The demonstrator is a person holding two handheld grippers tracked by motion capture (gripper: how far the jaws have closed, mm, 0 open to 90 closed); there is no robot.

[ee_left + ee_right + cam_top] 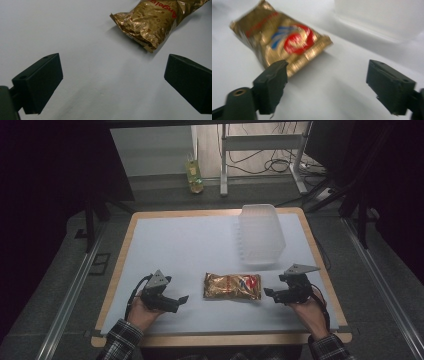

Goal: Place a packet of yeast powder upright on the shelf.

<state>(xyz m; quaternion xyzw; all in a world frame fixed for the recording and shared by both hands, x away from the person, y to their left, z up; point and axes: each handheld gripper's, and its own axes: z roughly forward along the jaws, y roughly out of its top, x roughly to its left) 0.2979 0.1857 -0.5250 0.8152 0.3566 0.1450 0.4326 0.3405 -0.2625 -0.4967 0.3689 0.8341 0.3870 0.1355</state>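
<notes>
I see a crinkled gold foil snack packet (232,286) with a red and blue logo lying flat on the pale grey worktop (190,245), between my two grippers. My left gripper (176,300) sits just left of it, jaws wide apart and empty. My right gripper (272,293) is just right of it, likewise wide open, holding nothing. A translucent white plastic bin (260,234) stands behind

Red lettering on gold snack bag (152,22), cut off by frame edge in left gripper view, approx. "Angel" legible; red/blue logo on bag front in right gripper view too blurred to read.
</notes>
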